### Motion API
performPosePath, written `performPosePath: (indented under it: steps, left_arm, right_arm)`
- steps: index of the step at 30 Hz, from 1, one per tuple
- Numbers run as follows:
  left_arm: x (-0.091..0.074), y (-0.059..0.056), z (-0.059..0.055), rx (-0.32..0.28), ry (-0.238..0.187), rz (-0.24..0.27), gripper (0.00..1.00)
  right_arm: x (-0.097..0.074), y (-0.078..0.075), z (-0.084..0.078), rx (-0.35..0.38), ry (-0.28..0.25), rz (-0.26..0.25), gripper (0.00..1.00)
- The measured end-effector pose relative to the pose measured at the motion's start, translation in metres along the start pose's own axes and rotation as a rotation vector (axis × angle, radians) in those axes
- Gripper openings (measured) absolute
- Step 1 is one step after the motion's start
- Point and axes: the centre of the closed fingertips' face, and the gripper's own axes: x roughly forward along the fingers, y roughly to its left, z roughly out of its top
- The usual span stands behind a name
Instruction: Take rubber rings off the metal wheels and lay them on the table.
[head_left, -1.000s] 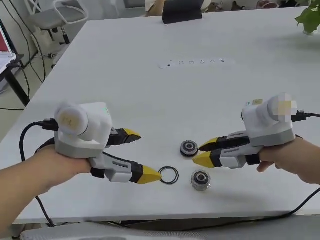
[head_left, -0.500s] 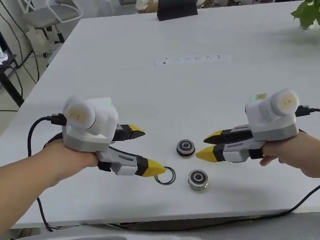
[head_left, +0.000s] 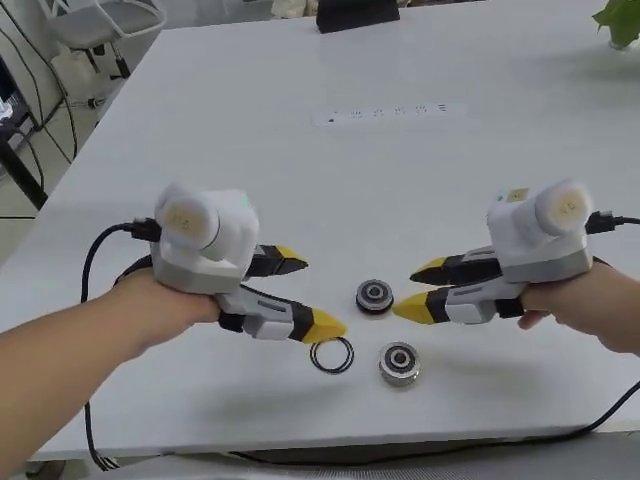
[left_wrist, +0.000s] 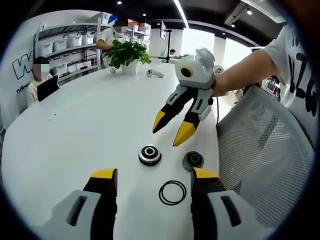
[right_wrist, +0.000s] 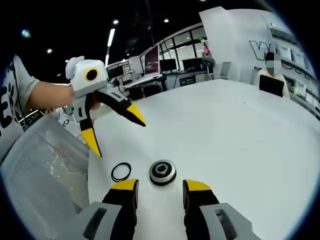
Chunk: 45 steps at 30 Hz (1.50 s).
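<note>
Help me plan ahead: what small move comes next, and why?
Probably ease the right gripper forward and shut it on the far wheel. Its jaws stand open beside that wheel, whose rim looks dark, as if still ringed; one ring already lies loose by the near wheel.

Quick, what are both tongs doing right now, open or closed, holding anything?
Left tongs: open, holding nothing.
Right tongs: open, holding nothing.

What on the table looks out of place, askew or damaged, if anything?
Nothing stands out. One rubber ring lies flat on the table, beside the near wheel and the far wheel, both flat too. The left gripper and the right gripper are open and empty.
</note>
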Motion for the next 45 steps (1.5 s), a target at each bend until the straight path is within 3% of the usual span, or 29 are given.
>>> performPosePath:
  steps: [16, 32, 45]
  left_arm:
    - [0.024, 0.013, 0.007, -0.008, -0.014, -0.021, 0.40]
    - [0.044, 0.007, 0.009, -0.009, -0.009, -0.042, 0.29]
    - [0.060, 0.007, 0.005, 0.014, 0.022, -0.058, 0.20]
  right_arm:
    - [0.014, -0.006, -0.004, -0.024, 0.020, 0.012, 0.27]
    - [0.022, -0.008, -0.011, -0.018, 0.032, 0.018, 0.19]
    - [0.023, -0.009, -0.012, 0.000, 0.027, 0.014, 0.14]
